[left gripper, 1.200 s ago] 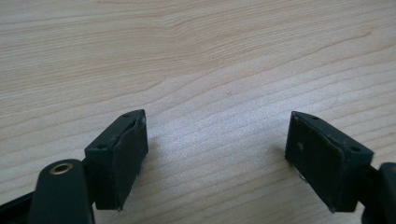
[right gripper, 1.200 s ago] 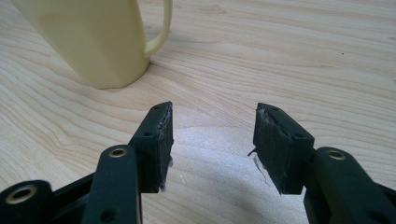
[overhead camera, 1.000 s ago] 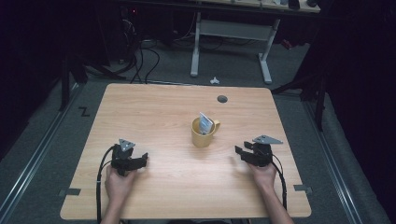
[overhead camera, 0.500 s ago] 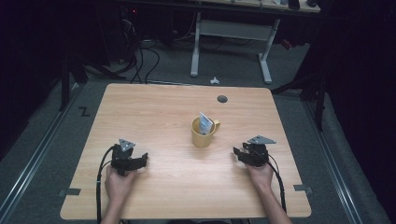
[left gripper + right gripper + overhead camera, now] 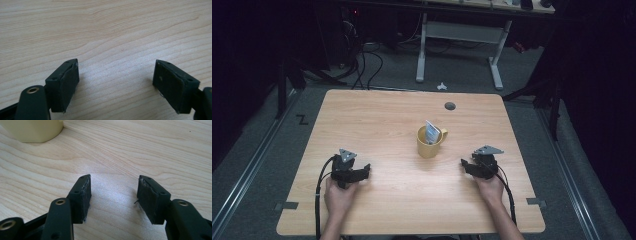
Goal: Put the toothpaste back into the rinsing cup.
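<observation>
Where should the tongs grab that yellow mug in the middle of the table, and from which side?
Probably the yellow ceramic mug by its handle, which sticks out toward the far right: come from the right tongs' side. The packet standing inside blocks part of the rim.

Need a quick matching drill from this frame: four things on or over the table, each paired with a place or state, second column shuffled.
Things:
1. yellow mug
2. packet
3. left gripper
4. grommet hole

Places or states:
A. far part of the table, right of centre
B. sticking out of the mug
C. middle of the table
D. jaws open over bare wood, nothing between them

Pairs: 1-C, 2-B, 3-D, 4-A
</observation>
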Demonstrator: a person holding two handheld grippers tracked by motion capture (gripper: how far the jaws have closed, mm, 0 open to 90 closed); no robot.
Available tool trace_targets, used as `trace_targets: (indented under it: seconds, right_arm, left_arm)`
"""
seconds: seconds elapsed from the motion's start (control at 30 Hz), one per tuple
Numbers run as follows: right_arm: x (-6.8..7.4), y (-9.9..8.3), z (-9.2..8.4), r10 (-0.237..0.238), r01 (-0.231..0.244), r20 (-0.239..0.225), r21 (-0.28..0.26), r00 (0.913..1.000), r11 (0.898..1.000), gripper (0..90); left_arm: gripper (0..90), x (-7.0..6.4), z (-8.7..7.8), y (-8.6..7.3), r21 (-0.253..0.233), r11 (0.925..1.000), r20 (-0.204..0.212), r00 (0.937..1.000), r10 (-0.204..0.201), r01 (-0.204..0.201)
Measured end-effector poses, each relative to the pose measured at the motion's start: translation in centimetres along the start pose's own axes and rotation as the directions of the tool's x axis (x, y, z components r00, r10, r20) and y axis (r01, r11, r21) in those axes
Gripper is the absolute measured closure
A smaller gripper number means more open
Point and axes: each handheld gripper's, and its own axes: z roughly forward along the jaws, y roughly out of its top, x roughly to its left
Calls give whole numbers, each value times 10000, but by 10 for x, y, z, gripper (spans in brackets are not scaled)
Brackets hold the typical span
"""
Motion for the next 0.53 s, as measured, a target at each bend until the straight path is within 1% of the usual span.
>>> trace_targets:
  seconds: [0.17, 0.53]
  right_arm:
    - [0, 0, 0, 52, -53, 57, 20, 10000, 10000, 422]
    - [0, 0, 0, 69, -69, 24, 21, 10000, 10000, 420]
  left_arm:
    - [215, 0, 0, 0, -1, 10000, 0, 10000, 0, 0]
    - [215, 0, 0, 0, -2, 10000, 3, 10000, -4, 4]
